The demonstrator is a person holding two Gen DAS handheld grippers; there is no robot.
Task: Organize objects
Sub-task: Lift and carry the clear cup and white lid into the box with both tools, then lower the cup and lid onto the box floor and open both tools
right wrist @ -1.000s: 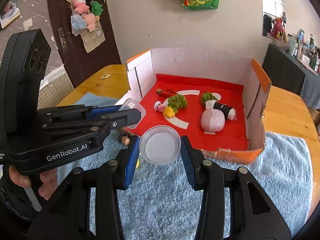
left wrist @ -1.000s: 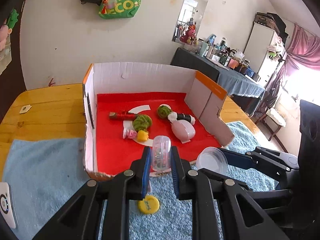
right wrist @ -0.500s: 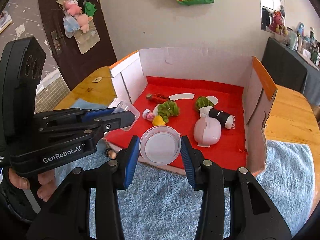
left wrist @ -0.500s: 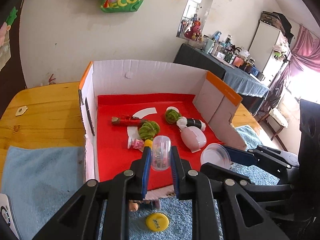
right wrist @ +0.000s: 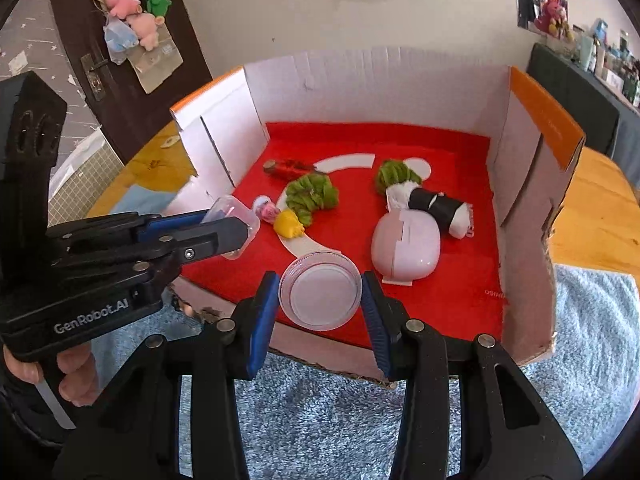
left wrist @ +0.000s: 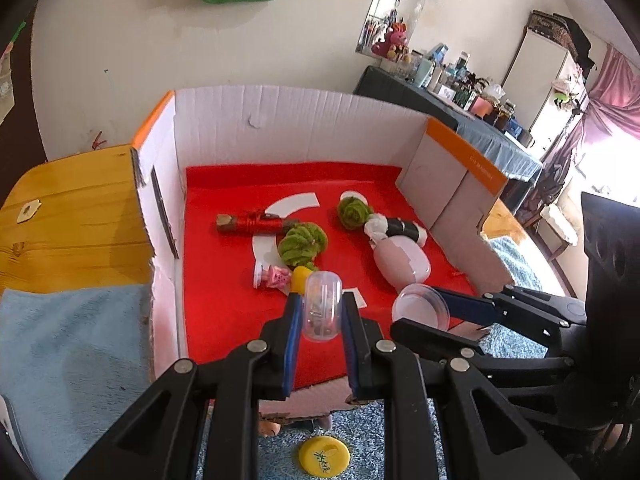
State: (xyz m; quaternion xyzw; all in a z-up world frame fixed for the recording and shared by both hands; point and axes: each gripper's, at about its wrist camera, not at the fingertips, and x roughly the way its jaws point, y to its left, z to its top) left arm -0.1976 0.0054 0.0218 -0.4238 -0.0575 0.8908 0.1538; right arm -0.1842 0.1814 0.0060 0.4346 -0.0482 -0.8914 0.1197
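The clear capsule [left wrist: 322, 306], clamped in the left claw [left wrist: 320, 320], hangs over the box's [left wrist: 280, 120] red floor near its front edge. Beside it, the right claw [right wrist: 320, 300] grips a round clear lid [right wrist: 320, 295]. Just beyond lie a yellow toy [left wrist: 301, 277], a pink figure [left wrist: 276, 276] and a pink case [left wrist: 402, 262]. A yellow cap [left wrist: 323, 458] lies outside the box, on the blue mat [left wrist: 72, 360].

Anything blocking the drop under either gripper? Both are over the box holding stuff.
Mostly clear. The left gripper holds the clear capsule over bare red liner, with the yellow toy and pink figure close ahead. The right gripper holds the clear round lid over the front of the box, beside the pink case.
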